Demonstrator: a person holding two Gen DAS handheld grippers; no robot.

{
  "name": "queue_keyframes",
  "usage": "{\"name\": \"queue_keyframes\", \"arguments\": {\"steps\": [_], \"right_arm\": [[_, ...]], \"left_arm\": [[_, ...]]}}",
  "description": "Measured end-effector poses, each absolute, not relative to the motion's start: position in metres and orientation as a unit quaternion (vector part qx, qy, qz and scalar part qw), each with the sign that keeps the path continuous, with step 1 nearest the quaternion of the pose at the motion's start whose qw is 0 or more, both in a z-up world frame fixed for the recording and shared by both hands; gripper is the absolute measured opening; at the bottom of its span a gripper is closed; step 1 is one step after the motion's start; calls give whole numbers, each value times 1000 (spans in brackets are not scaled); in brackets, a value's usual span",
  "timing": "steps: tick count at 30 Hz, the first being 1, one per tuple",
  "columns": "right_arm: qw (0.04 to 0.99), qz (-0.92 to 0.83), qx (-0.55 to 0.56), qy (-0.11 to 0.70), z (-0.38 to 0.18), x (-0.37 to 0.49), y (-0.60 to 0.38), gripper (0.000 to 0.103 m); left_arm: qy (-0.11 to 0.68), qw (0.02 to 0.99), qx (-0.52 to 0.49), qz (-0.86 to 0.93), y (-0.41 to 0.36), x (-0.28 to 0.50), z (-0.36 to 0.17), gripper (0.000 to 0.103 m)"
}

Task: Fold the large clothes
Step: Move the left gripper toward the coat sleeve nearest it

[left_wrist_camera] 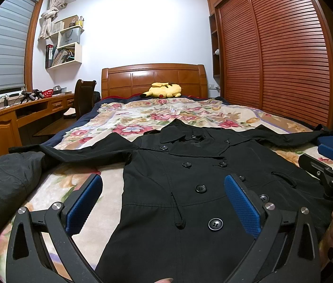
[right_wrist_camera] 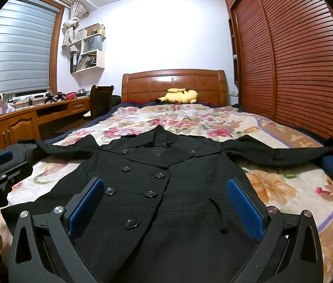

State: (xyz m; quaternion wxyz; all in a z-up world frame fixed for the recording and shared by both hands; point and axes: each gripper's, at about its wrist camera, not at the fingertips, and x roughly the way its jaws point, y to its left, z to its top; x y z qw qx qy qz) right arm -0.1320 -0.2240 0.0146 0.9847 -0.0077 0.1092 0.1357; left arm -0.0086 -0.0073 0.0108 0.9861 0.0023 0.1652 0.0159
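Left wrist view: a black double-breasted cloth coat (left_wrist_camera: 190, 176) lies spread face-up on the floral-quilted bed (left_wrist_camera: 143, 115), collar at the far end, hem nearest the cameras, both sleeves stretched out to left and right. The left hand-held gripper (left_wrist_camera: 163, 202) hangs released over the coat's near left portion, its blue pads wide apart and holding nothing; its left pad sits above bare quilt just beside the coat's left edge. The right hand-held gripper (right_wrist_camera: 166, 204) is likewise spread wide and empty above the coat's lower front, its pads apart over the buttoned panel.

No fold appears started, so this looks like the opening step: the garment laid flat, ready for a first fold. The next move likely calls for each gripper to travel outward to a sleeve or side edge, close on the cloth and bring it in across the body.

A dark crumpled garment (left_wrist_camera: 6, 184) lies at the near left.
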Motion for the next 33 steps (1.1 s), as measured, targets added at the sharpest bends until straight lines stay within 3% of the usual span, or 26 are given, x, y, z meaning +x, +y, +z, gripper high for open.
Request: {"name": "queue_keyframes", "arguments": {"steps": [15,33], "right_arm": [[979,168,-15,113,16,-132,-217,103],[963,241,-31,119,29,-116,-210,103]], "left_arm": [[176,984,23,32,1,-2,14,103],[246,966,-27,81,95,33,-4,103]]}}
